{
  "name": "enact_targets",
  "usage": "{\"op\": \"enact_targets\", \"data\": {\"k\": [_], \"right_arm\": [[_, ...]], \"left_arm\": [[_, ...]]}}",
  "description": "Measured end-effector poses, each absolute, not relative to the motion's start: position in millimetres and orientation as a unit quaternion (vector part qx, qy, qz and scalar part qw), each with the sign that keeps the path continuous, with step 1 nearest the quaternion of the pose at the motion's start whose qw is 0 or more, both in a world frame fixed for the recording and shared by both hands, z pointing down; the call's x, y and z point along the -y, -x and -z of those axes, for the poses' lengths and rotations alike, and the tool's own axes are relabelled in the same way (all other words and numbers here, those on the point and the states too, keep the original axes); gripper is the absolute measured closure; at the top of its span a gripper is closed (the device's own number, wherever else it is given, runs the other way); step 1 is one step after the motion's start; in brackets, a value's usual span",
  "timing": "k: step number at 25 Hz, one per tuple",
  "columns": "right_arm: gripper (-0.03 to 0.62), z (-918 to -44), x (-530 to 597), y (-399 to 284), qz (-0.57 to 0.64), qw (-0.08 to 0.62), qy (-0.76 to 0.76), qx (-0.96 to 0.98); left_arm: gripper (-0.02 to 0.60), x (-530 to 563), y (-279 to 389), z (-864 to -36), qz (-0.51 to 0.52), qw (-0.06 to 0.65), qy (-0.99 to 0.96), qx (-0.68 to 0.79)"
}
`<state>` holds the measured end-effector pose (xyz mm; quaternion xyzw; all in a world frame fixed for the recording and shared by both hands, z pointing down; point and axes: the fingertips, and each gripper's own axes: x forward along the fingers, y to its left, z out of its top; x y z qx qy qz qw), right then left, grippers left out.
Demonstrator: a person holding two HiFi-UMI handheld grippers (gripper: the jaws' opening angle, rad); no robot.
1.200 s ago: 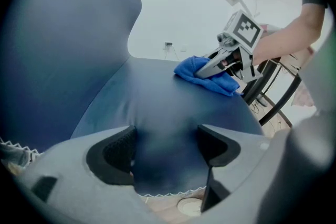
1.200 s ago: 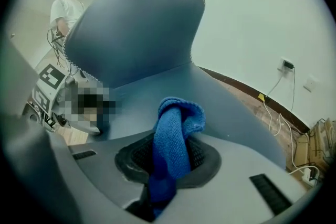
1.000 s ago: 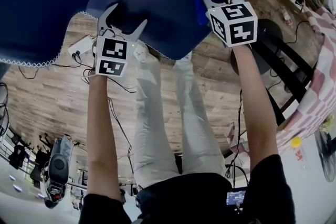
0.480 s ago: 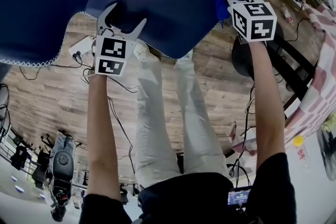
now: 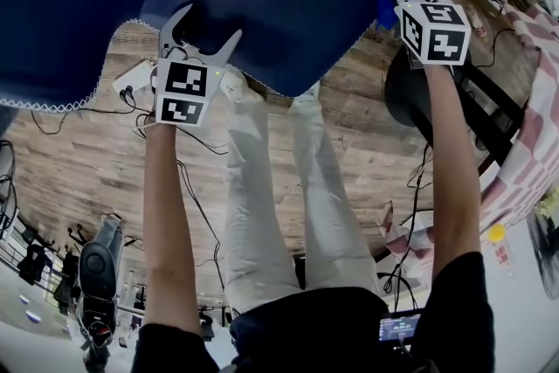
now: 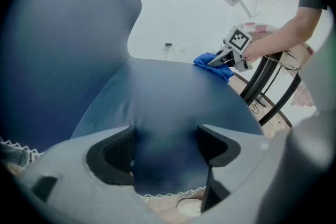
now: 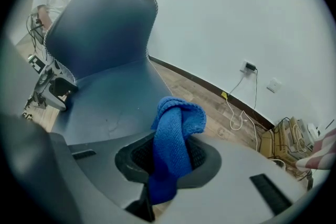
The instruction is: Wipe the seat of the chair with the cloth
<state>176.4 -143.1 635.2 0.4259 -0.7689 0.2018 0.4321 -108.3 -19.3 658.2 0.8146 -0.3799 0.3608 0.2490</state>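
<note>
Wood plank floor, cables along the wall, dark blue chair (image 5: 79, 4) in front of the person. Right gripper (image 7: 170, 157) is clamped on the blue cloth (image 7: 176, 131), which bunches up out of the jaws and hangs past them. From the head view the cloth sits at the right edge of the seat (image 5: 271, 4), about at the rim. Can't tell whether it presses on the seat there.

Left gripper (image 6: 165, 147) has its jaws wide with nothing in them, just the seat's front edge beyond. It's parked at the front left of the seat, well apart from the cloth.

Key geometry: nearly all the seat lies left of the cloth, toward the left gripper. My guess is the next stroke has to run right-to-left across the width. Right arm does it; left looks idle, maybe steadying.
</note>
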Motion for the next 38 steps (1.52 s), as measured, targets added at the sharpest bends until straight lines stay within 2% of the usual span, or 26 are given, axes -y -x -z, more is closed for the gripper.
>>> {"op": "enact_targets", "data": {"k": [10, 19, 38], "right_arm": [[0.535, -633, 149, -188, -0.152, 0.467, -0.445, 0.749], [0.536, -634, 144, -178, -0.174, 0.437, -0.462, 0.752], [0.536, -637, 104, -90, -0.171, 0.420, -0.384, 0.804]], "left_arm": [[0.215, 19, 108, -658, -0.362, 0.246, -0.814, 0.382], [0.215, 19, 109, -659, -0.360, 0.248, -0.815, 0.379], [0.215, 20, 109, -659, -0.360, 0.246, -0.816, 0.380]]}}
